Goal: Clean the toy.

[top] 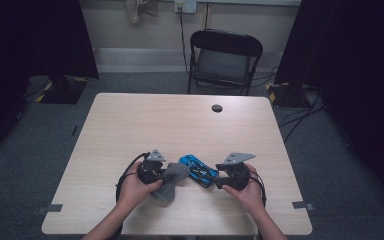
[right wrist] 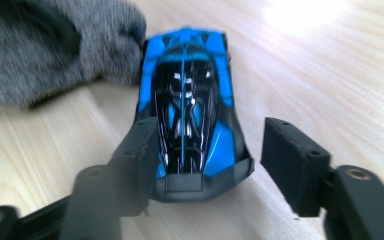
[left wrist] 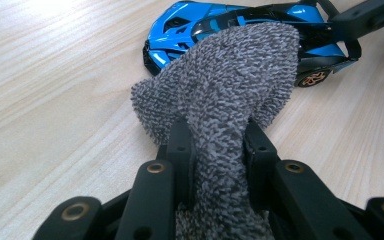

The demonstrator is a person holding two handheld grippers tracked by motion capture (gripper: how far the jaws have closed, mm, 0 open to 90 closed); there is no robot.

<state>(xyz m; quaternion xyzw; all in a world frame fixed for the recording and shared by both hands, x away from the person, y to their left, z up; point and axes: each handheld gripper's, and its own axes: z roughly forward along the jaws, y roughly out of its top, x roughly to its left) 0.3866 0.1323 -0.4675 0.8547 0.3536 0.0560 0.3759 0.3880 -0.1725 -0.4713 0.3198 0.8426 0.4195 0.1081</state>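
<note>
Wood table point(top: 130, 125): left gripper point(left wrist: 215, 145) clenched on grey cloth point(left wrist: 230, 85); right gripper point(right wrist: 210, 160) released, jaws flanking blue toy car point(right wrist: 187, 110).

Most of the tabletop point(top: 145, 120) lies bare: the whole far half toward the top of the high view, and both side strips at left and right, offer open passage. The only mark out there is a small dark round cap point(top: 217, 108) near the far edge, flush and low.

The crowding sits at the near edge, bottom centre. There the grey cloth point(top: 172, 179) and the blue toy car point(top: 198, 170) touch, leaving no gap between them. The left gripper point(top: 166, 176) and right gripper point(top: 219, 176) flank this pair closely, with the person's hands behind them.

Beyond the far edge a black folding chair point(top: 225, 57) stands, well apart.
</note>
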